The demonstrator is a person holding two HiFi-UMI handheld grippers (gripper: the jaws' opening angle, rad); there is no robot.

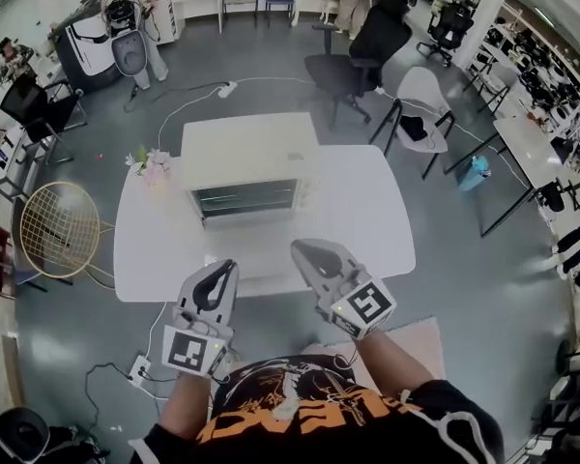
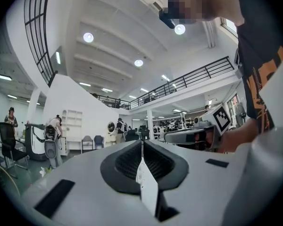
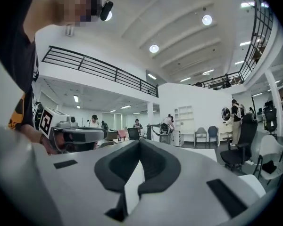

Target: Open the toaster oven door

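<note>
The white toaster oven [image 1: 248, 165] stands at the back middle of the white table [image 1: 367, 220]. Its glass door [image 1: 244, 199] faces me and looks closed. My left gripper [image 1: 230, 265] and right gripper [image 1: 300, 249] hover over the table's near edge, well short of the oven, a little apart. Both point upward and forward. In the left gripper view the jaws meet at the left gripper's tip [image 2: 141, 143], shut on nothing. The right gripper's tip [image 3: 139, 143] is likewise shut and empty. Neither gripper view shows the oven.
A small bunch of flowers [image 1: 152, 162] sits left of the oven. A flat white slab [image 1: 261, 267] lies on the table in front of it. Around the table stand a round wire frame [image 1: 60, 228], a black office chair [image 1: 353, 66] and a white chair [image 1: 420, 104].
</note>
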